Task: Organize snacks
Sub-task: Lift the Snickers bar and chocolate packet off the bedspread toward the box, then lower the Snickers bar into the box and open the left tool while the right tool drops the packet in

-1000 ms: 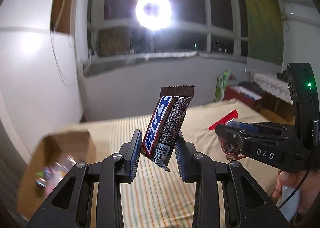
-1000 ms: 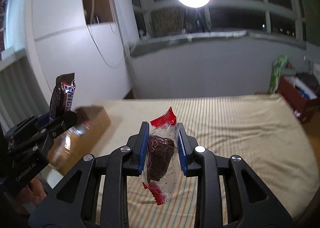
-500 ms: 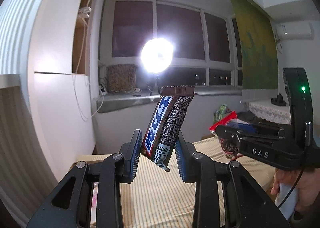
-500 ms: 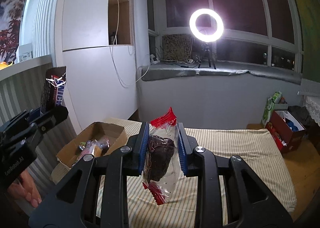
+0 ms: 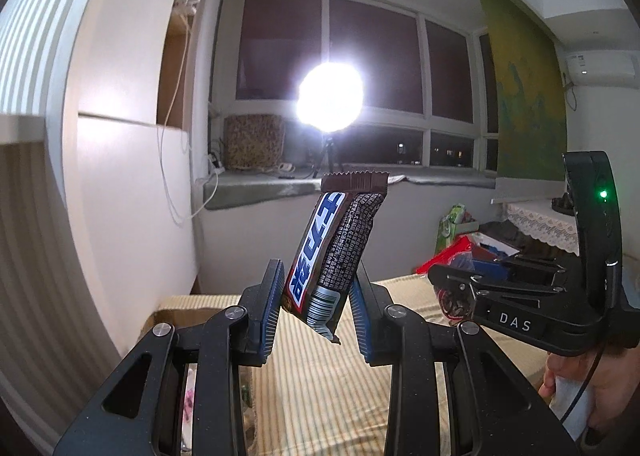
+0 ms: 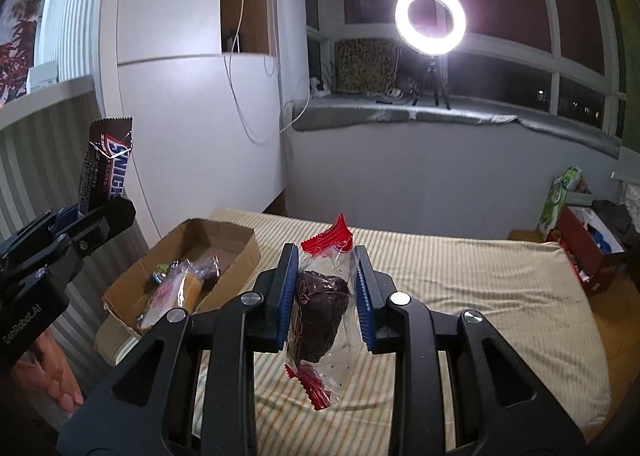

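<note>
My left gripper [image 5: 316, 304] is shut on a brown Snickers bar [image 5: 336, 248], which stands upright and leans slightly right between the blue pads. The same Snickers bar [image 6: 105, 168] shows at the left of the right wrist view, above the left gripper [image 6: 86, 222]. My right gripper [image 6: 326, 296] is shut on a clear snack packet with red ends and a dark cake inside [image 6: 320, 308]. That right gripper [image 5: 434, 276] appears at the right of the left wrist view. An open cardboard box [image 6: 240, 252] with several wrapped snacks sits on the striped bed, left of and below the right gripper.
The striped beige bed cover [image 6: 460, 280] stretches ahead and right. White cabinets [image 6: 192, 128] and a ribbed headboard [image 6: 48, 144] stand at the left. A ring light [image 6: 430, 20] glares on the windowsill. Boxes and bags [image 6: 580, 232] lie on the floor at right. A hand [image 5: 576, 388] holds the right tool.
Both grippers have risen with their snacks still held and the views have tilted up. The cardboard box has become sharp in the right view and slid under the fingers in the left view.
</note>
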{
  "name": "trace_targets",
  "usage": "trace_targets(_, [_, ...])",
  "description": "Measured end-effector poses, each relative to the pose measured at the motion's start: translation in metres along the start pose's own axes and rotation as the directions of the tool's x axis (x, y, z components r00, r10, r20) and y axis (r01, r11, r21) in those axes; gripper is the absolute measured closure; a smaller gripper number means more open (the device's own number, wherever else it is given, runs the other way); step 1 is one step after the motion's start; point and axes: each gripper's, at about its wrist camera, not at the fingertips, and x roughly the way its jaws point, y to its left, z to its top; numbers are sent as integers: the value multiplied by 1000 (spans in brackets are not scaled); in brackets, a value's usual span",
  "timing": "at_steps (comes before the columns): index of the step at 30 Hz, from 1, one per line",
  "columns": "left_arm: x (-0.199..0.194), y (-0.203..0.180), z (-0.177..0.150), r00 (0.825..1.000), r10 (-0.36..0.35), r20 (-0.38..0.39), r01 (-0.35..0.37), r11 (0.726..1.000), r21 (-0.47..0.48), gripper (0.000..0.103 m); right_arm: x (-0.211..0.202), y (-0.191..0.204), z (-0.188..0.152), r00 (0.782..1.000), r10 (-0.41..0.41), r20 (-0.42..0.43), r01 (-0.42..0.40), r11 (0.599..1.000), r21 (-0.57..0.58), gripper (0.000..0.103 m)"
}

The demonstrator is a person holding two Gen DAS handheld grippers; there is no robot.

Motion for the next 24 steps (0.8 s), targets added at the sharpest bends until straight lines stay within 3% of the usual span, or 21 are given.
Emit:
trace_targets(7, [19,33,-21,998,38,-51,-41,998,-43,73,41,30,-2,998,44,-54,-46,999,-19,75])
trace_targets(14, [12,83,-41,989,122,-78,-130,987,-99,73,79,93,2,986,138,-98,-146,986,-76,75])
trace_targets(19, [-5,123,-53,970,222,-103,-234,963,-131,73,95,141,3,968,224,-110,-237,964,-121,75])
trace_targets(24, [-14,142,-60,952,279,-123,-295,946,-138,73,106,153,-2,960,252,-123,-266,956,-124,75])
